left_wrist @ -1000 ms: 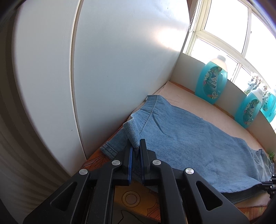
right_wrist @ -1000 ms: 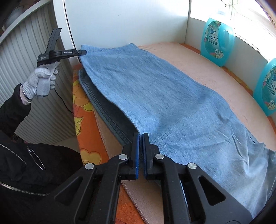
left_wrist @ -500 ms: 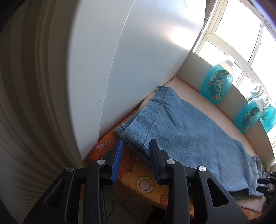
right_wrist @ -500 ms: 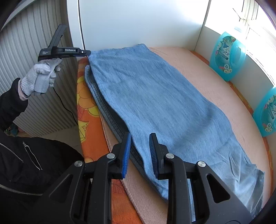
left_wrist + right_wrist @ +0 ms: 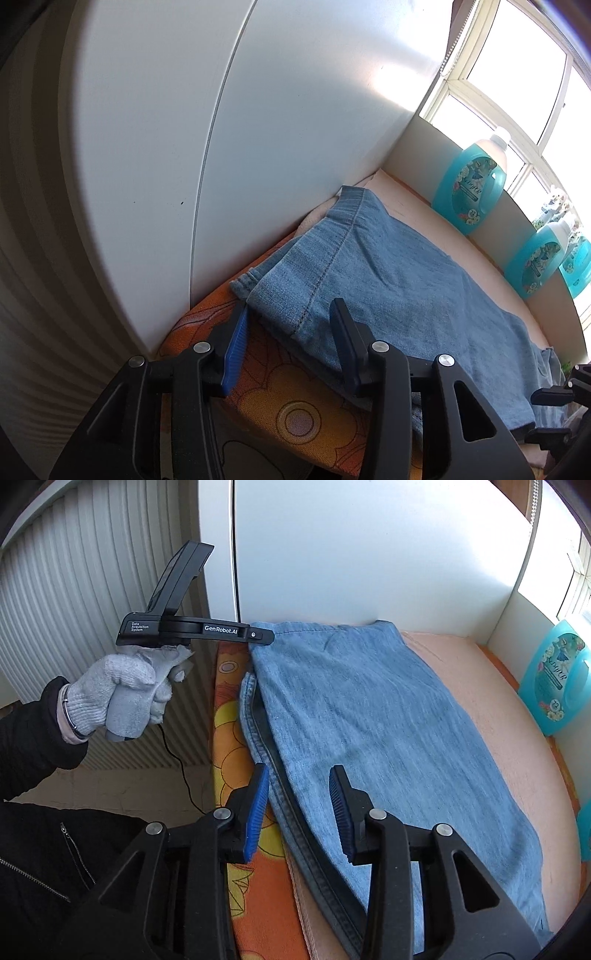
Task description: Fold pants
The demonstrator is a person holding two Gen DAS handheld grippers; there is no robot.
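Both tongs have let go. Closest to the lens, the left gripper [image 5: 290, 341] has its jaws parted, they've just been opening, and the corner of the pants [image 5: 388, 295] sits in the gap without either blue pad pressing on it. Same story on the other side: the right gripper [image 5: 299, 808] has just been spreading too, jaws apart over the near edge of the denim, nothing pinched.

The pants are folded lengthwise and lie flat on a peach cover [image 5: 498, 738], which is on top of an orange flowery blanket [image 5: 258, 886]. You can see the darker lower layer and its seam peeking out along the near edge under the lighter top layer. One end sits right up against the white cabinet [image 5: 277, 129].

In the right wrist view there's a gloved hand [image 5: 122, 694] holding the left gripper's handle, black sleeve [image 5: 33, 731] behind it, tips hovering at the far corner of the denim.

Further back, teal detergent bottles [image 5: 469, 184] stand along the low wall under the window [image 5: 517, 74], well apart from the jeans
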